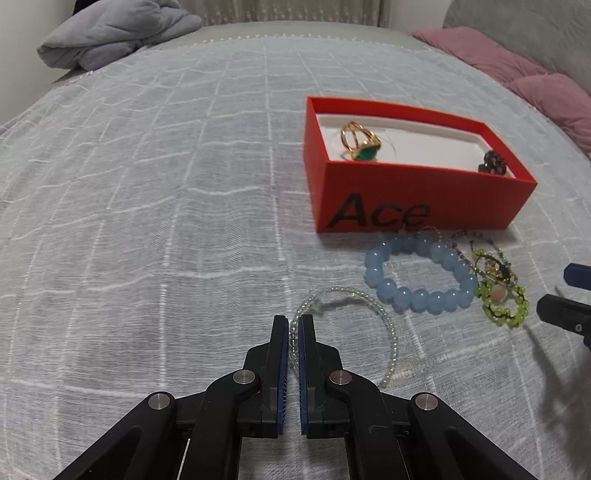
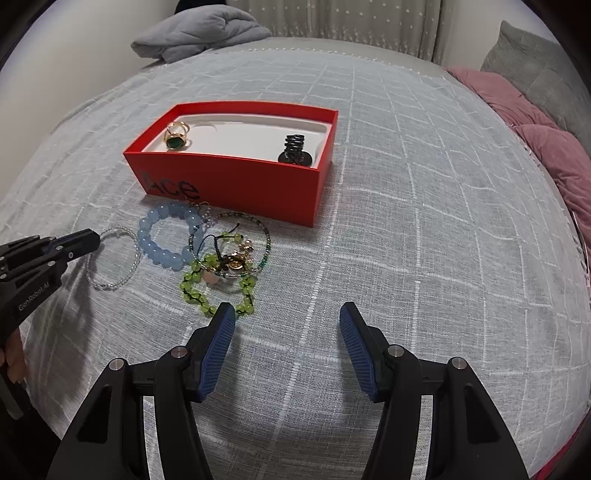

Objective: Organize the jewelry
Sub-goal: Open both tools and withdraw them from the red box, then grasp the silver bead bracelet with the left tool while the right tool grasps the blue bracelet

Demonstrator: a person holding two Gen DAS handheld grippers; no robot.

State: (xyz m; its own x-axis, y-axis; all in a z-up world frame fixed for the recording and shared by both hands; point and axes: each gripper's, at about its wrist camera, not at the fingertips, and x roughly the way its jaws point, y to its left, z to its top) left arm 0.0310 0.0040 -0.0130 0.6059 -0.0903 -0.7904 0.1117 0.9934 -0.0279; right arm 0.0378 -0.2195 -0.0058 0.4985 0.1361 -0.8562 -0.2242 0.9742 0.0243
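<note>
Left gripper [image 1: 293, 325] is pinched shut on the clear bead bracelet [image 1: 384, 325], whose loop trails right of its jaws. The red box [image 1: 421, 199] lies ahead-right, probably its destination. Right gripper [image 2: 287, 314] hangs open, empty.

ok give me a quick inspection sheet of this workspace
surface: bed under a white checked woven cover
job's things: open red cardboard box holding a gold ring with a green stone and a dark ring; blue bead bracelet, green bead bracelet and a tangle of thin chains lie outside
clutter: nothing seen
grippers: left gripper shut on the clear bead bracelet; right gripper open, empty
cables: nothing seen
surroundings: folded grey blanket, pink quilt, curtain
</note>
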